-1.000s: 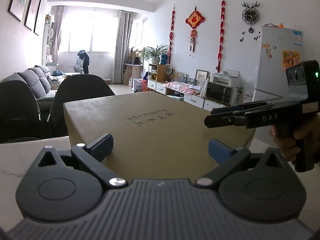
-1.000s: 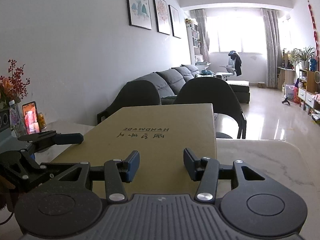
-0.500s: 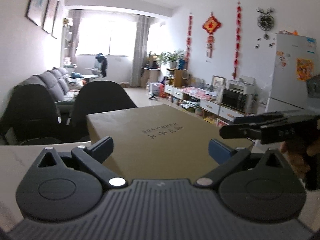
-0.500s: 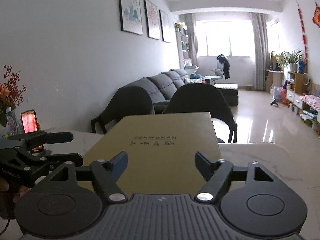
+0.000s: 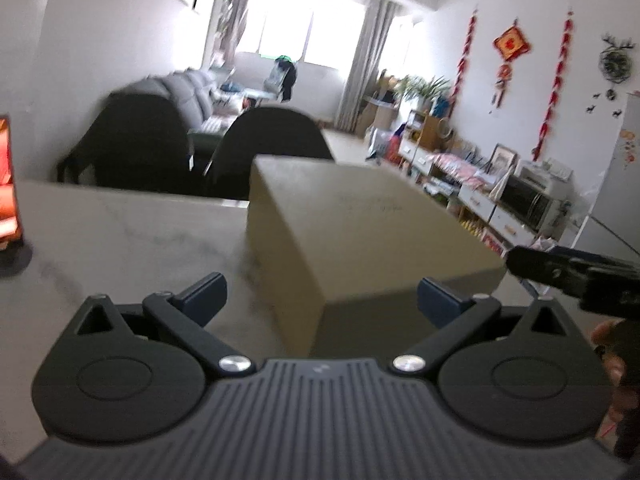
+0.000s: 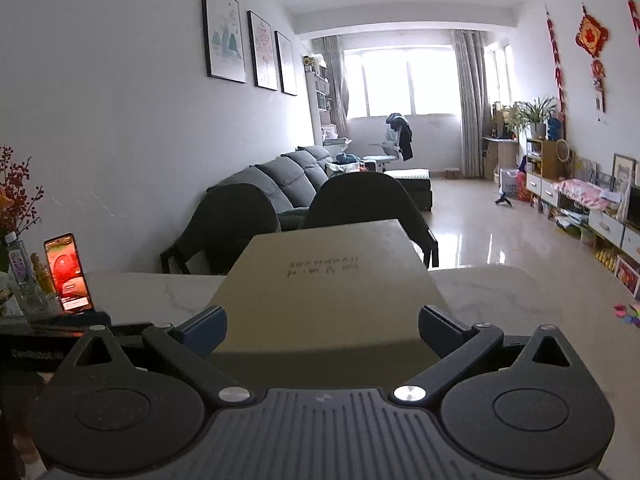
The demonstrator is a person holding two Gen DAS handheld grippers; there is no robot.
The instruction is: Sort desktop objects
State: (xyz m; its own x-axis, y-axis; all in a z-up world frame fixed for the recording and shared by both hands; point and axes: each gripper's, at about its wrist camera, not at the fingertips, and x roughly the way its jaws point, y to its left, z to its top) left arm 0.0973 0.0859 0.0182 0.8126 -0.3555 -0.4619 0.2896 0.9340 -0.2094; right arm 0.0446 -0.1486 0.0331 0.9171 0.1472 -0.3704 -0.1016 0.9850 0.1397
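A large tan box [image 6: 324, 292] with dark lettering on its lid sits flat on the pale marble counter [image 6: 500, 300], and both grippers face it from the near side. In the right wrist view the right gripper [image 6: 322, 330] has its fingers [image 6: 202, 330] spread wide, having just been opening; the near edge of the box lies in front of and between them, but neither pad presses on it. In the left wrist view the left gripper [image 5: 322, 300] also stands wide apart, its fingers [image 5: 440, 302] flanking the near corner of the box without touching it, and the picture is somewhat blurred. At the right edge of that view the other gripper's dark finger reaches toward the box's right-hand corner (whether it touches cannot be told), with part of a person's hand [image 5: 612, 364] below it. A phone [image 6: 68, 272] with a lit red screen stands upright at the counter's left side, well apart from the box, next to a clear bottle [image 6: 20, 272] and red-berried branches [image 6: 16, 188]. Beyond the counter are two dark chairs [image 6: 368, 200], a grey sofa [image 6: 288, 180], bright windows and three framed pictures [image 6: 250, 54] on the wall.
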